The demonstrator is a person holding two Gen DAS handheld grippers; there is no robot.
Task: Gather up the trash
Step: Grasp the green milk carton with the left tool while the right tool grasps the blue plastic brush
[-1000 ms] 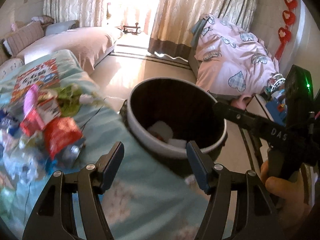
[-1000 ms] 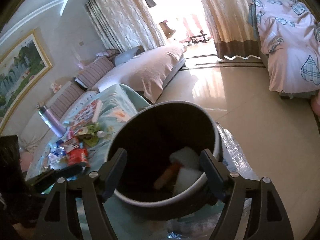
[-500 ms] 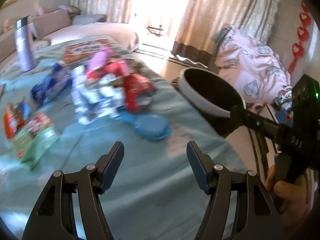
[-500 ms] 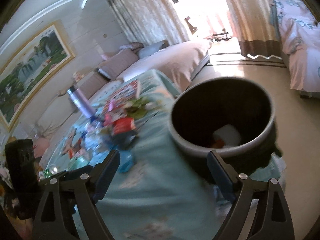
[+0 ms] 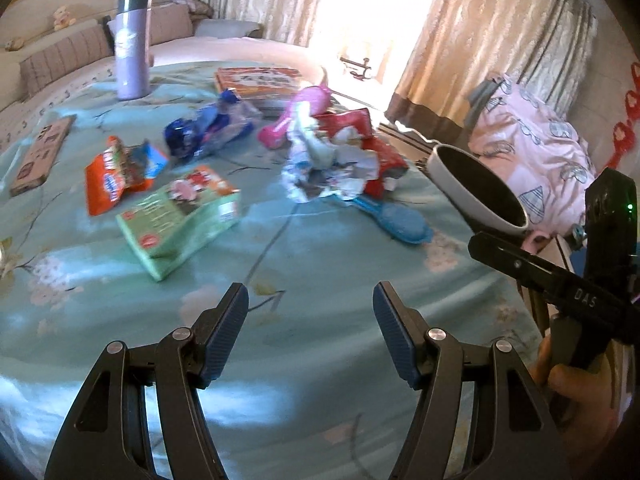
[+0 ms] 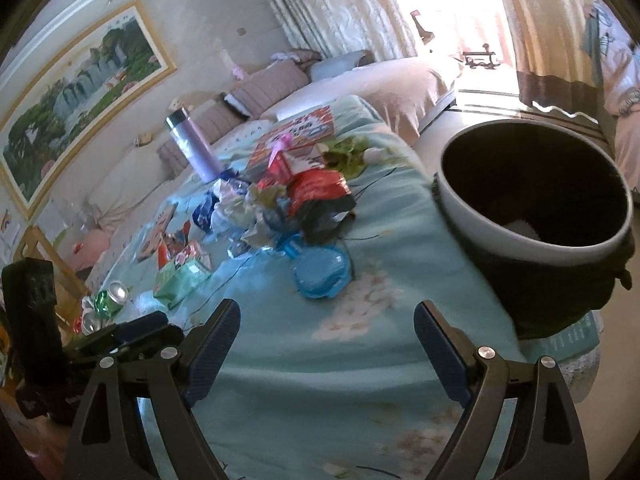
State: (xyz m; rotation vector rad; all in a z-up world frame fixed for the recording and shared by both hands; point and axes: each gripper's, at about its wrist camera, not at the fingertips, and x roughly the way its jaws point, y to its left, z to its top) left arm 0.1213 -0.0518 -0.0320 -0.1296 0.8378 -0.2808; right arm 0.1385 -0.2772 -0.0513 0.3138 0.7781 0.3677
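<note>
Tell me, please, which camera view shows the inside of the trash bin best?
The right wrist view: the trash bin opens toward the camera, with something white at its bottom. In the left wrist view, the bin sits farther off, its interior just dark.

The left gripper (image 5: 311,326) hung open and empty above the teal tablecloth (image 5: 320,272), with wrappers (image 5: 332,160) ahead and the bin (image 5: 478,188) at the table's right edge.

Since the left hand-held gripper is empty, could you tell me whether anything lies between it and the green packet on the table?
Nothing visible does. The left hand-held gripper is open over bare teal tablecloth, and the green packet lies ahead to its left with only cloth between. The orange wrapper sits beyond the packet.
</note>
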